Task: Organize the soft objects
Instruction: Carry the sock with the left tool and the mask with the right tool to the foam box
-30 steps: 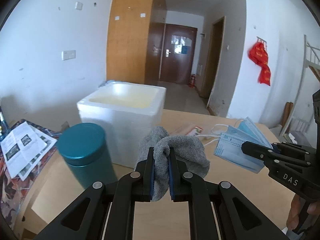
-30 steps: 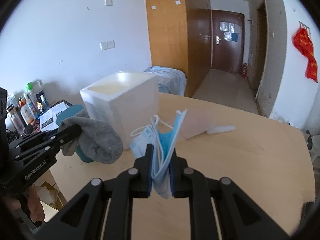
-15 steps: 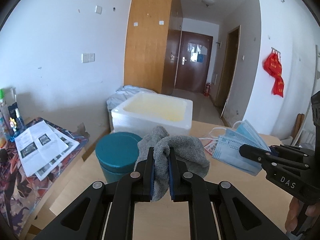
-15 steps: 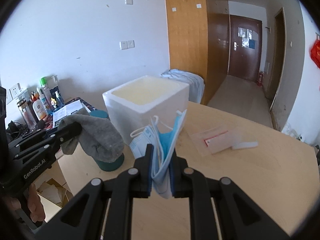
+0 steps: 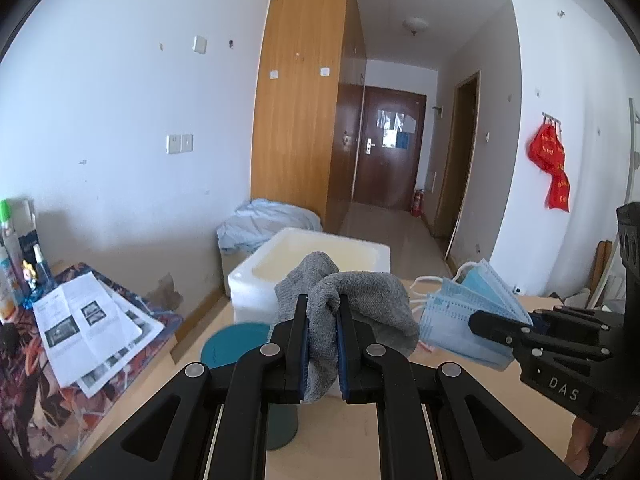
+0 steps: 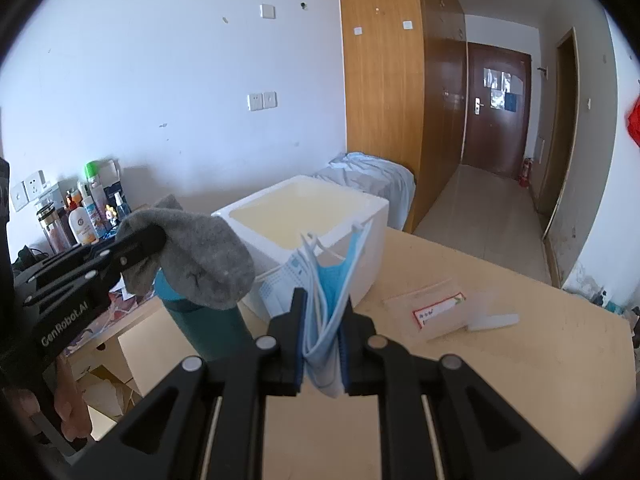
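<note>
My left tongs [image 5: 322, 322] pinch a grey sock [image 5: 360, 300] – it hangs above the table [image 6: 520, 360]. My right tongs [image 6: 322, 318] pinch blue face masks [image 6: 332, 280]. Past both sits the white foam box [image 6: 312, 216] – open on top.

- The white foam box [image 6: 304, 220] stands open-topped ahead, nothing over its mouth.
- The teal canister [image 6: 204, 320] stands just near-left of the box, blocking that side.
- Right of the box, bare table [image 6: 500, 380]; only a flat plastic packet [image 6: 440, 312] there.
</note>
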